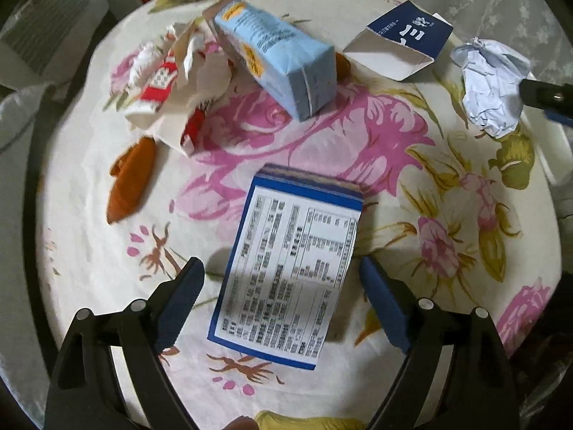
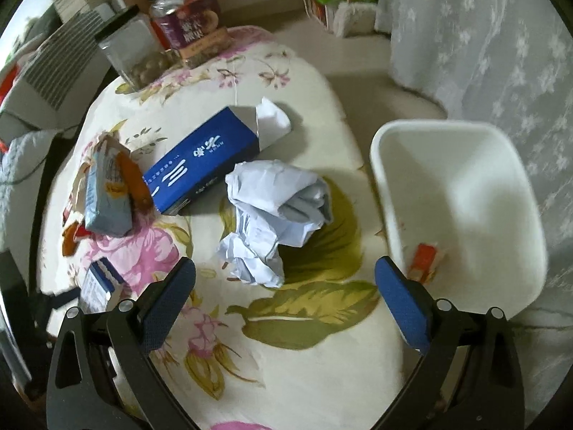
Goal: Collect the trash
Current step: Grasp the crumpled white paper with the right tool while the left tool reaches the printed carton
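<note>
My left gripper [image 1: 281, 276] is open, its jaws either side of a flat blue-and-white printed box [image 1: 286, 268] lying on the flowered table. Beyond lie a light blue carton [image 1: 279, 68], a dark blue opened box [image 1: 401, 46], crumpled red-and-white wrappers [image 1: 175, 82] and an orange peel [image 1: 130, 182]. My right gripper [image 2: 284, 279] is open and empty just short of a crumpled white paper ball [image 2: 275, 215], also in the left wrist view [image 1: 490, 86]. A white bin [image 2: 462, 208] holding an orange-white scrap [image 2: 426, 261] stands to the right.
A flowered cloth [image 2: 286, 322] covers the round table. A glass jar [image 2: 132, 53] and a purple snack tin [image 2: 193, 25] stand at the far edge. A lace curtain [image 2: 483, 36] hangs right of the bin. A white appliance [image 1: 46, 43] sits left.
</note>
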